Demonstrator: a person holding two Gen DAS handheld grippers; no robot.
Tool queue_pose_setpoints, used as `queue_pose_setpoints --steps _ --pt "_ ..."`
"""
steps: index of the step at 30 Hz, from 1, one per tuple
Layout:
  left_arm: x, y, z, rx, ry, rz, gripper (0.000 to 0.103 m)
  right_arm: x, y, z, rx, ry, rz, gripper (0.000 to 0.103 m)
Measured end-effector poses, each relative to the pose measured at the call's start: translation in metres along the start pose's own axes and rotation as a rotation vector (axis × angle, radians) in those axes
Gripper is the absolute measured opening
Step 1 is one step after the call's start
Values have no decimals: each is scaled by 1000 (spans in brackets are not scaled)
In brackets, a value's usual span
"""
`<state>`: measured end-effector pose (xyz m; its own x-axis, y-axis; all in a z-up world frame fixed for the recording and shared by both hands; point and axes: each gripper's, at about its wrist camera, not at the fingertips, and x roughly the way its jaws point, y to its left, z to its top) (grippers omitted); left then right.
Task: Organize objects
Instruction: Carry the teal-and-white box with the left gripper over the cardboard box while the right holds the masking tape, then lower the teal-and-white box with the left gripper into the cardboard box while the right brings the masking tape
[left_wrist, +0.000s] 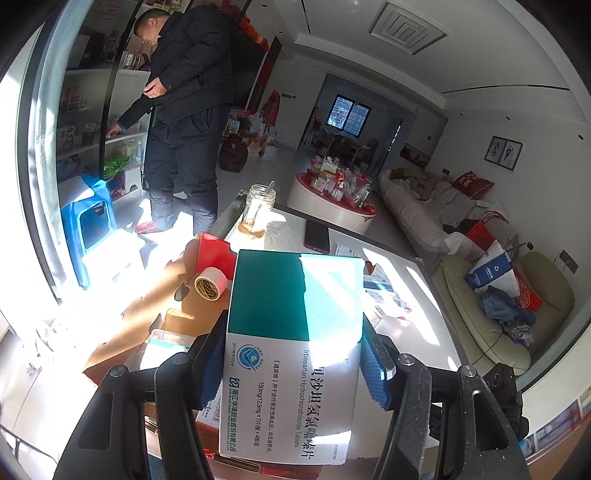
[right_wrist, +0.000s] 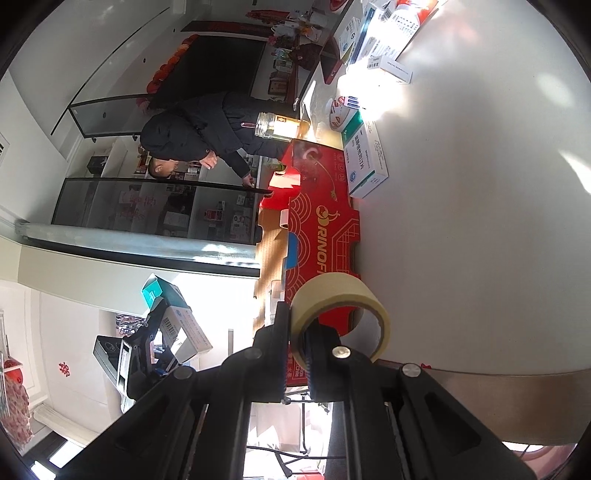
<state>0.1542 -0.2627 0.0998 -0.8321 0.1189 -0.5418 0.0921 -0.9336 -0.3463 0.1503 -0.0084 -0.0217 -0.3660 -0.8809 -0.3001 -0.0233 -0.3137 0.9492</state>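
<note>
Up over the worktop (left_wrist: 399, 332), near its edge, you are holding a thing in each hand. Your left gripper (left_wrist: 295, 369) is squeezing the green and white medicine box (left_wrist: 295, 332) between its blue fingers (left_wrist: 375, 373). The fingers are only pinching the low end of the box, so most of it is sticking out in front. If you are swinging fast, the box could tip or slip out and drop.

Your right gripper (right_wrist: 297, 354) is clenched tight on the wall of the yellow tape roll (right_wrist: 340, 317), one finger inside the ring and one outside. The roll is round and smooth, so it could spin or slide off and roll away over the edge.

Below the left gripper, an open cardboard box (left_wrist: 207, 295) with a red flap is sitting by the worktop edge, with another tape roll (left_wrist: 210, 284) inside. A glass jar (left_wrist: 258, 210) with liquid is standing at the far corner, beside a dark phone (left_wrist: 317, 236). A bump there could spill it.

A person (left_wrist: 181, 110) is standing at the shelves, well apart.
</note>
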Motion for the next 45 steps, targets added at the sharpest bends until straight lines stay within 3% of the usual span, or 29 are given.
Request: queue_pose_setpoints --steps 10,22,29,45 --pt "24 -6 -6 6 67 -54 67 -22 -25 -7 68 -64 -43 9" --pt "16 1 -9 -9 62 -33 67 -25 14 34 -46 -144 -51 9" --pt "21 1 -11 -14 77 -39 67 -21 17 26 -66 -130 -77 9" --pt "23 -6 -10 -18 71 -62 67 -6 -3 11 6 -70 -51 9"
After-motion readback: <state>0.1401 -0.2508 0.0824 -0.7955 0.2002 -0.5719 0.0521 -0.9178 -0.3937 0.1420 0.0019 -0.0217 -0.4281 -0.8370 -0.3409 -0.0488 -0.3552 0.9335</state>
